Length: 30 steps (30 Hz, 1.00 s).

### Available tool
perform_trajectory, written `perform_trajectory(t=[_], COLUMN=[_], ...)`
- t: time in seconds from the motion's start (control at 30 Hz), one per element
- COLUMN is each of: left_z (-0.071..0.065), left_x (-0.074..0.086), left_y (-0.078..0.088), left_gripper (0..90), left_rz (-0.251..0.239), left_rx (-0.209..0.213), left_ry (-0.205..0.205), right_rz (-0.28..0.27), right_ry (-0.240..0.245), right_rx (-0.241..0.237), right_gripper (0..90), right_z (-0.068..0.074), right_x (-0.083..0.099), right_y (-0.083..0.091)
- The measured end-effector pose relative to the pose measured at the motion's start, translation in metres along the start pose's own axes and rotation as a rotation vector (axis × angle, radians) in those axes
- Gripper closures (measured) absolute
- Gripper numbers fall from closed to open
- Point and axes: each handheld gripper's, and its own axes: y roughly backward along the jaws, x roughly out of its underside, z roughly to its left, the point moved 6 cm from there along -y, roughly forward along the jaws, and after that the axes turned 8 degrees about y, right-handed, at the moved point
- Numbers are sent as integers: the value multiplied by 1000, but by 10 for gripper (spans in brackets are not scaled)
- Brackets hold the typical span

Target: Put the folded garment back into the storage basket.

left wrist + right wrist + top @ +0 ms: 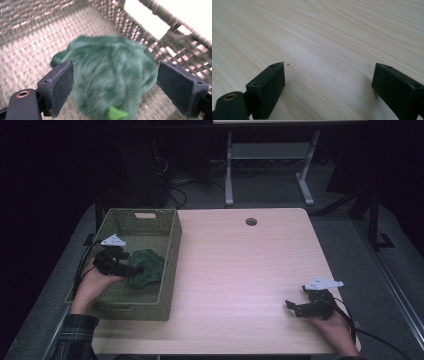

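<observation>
- The green cloth (110, 75) lies bunched on the floor of the olive woven basket (172, 247), toward its near right side, close to the right wall.
- A small bright green tag (117, 113) shows at the cloth's near edge in the left gripper view.
- Your left gripper (134, 268) sits over the basket with its fingers (56, 85) spread wide; the cloth is between them, but the pads are clear of it and grip nothing.
- The basket stands on the left part of the bench (240, 270).
- Your right gripper (290, 306) rests low at the near right of the bench, fingers (268, 87) wide apart with bare wood between them.
</observation>
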Motion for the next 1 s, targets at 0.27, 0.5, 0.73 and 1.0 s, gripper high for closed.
perform_trajectory(t=[0.27, 0.5, 0.73, 1.0], left_z=[-26, -55, -86, -122], left_x=[-23, -41, -55, -66], left_y=[0, -4, -8, -18], left_gripper=[134, 134, 134, 135], left_rz=[-63, -130, -169, -180], left_rx=[63, 114, 156, 212], left_ry=[-32, -40, -71, -104], right_rz=[0, 0, 0, 0], right_ry=[-1, 0, 0, 1], right_rx=[0, 0, 0, 0], right_gripper=[110, 109, 110, 109], right_z=[0, 0, 0, 0], right_x=[0, 0, 0, 0], right_y=[0, 0, 0, 0])
